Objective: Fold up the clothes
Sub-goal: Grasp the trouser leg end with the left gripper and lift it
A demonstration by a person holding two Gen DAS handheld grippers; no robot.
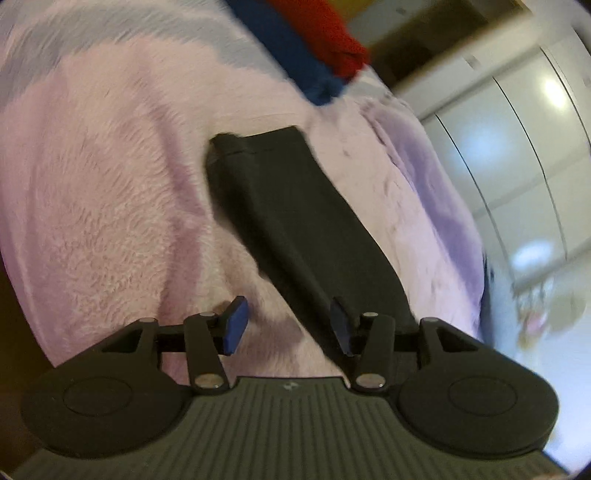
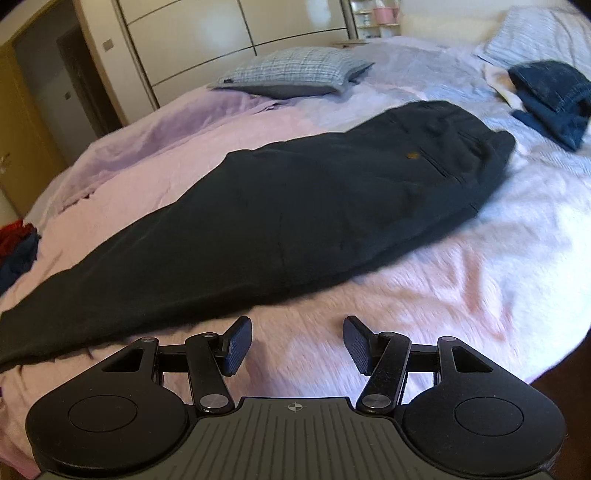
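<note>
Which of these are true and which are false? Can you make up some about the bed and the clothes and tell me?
1. The dark trousers lie flat on the pink blanket. True.
2. The right gripper is squeezing the trousers. False: its jaws stand open over bare blanket.
3. A checked pillow sits on the bed. True.
4. The folded jeans lie on top of the trousers. False: they lie apart, near the striped pillow.
5. The left gripper holds a red shirt. False: it is open, holding nothing.

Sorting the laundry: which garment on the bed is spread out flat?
The black trousers, lying full length mid-bed; the blue jeans sit bunched near the pillows.
</note>
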